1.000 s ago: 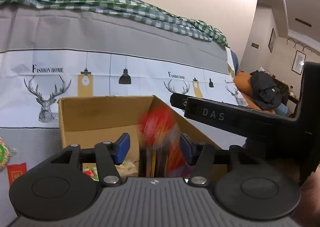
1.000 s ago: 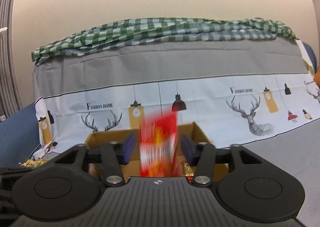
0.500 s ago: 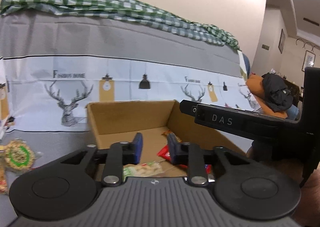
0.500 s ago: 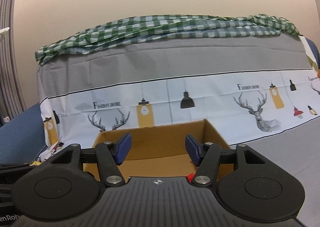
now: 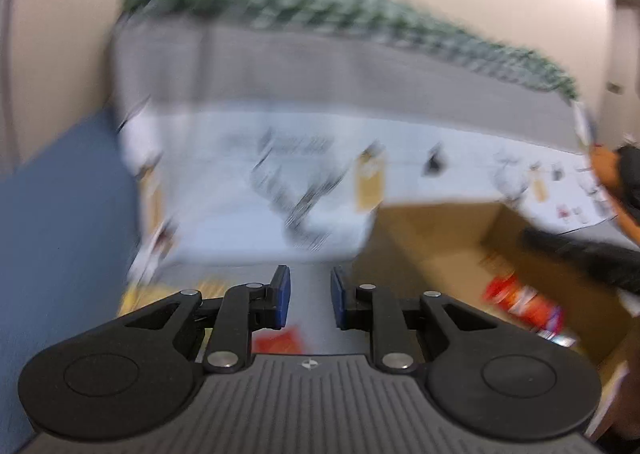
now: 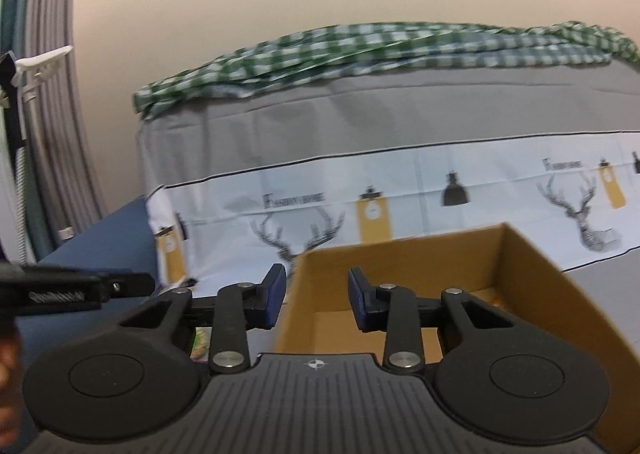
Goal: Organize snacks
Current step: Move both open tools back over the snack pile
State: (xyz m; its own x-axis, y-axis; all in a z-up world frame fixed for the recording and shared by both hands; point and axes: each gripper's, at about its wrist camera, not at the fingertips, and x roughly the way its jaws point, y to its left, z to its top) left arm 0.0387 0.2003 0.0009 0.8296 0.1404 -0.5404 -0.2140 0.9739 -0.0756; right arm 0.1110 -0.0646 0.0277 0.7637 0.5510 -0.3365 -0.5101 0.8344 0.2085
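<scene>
The open cardboard box (image 5: 448, 230) sits at the right of the blurred left wrist view, with red snack packets (image 5: 520, 302) on its floor. My left gripper (image 5: 310, 296) is open and empty, left of the box, above a red packet (image 5: 280, 339) and yellowish packets (image 5: 132, 296) on the grey cover. In the right wrist view the box (image 6: 400, 266) is right in front. My right gripper (image 6: 316, 296) is open and empty over the box's left wall. A green-and-yellow packet (image 6: 201, 341) shows under its left finger.
A sofa back draped in a deer-print cover (image 6: 440, 194) and a green checked cloth (image 6: 360, 50) stands behind the box. A blue surface (image 5: 60, 234) lies to the left. The other gripper's black body (image 6: 60, 292) reaches in at the left of the right wrist view.
Both grippers have dropped their red packets into the box. The left gripper has swung left, away from the box, toward the loose packets. The right gripper has also shifted left.
</scene>
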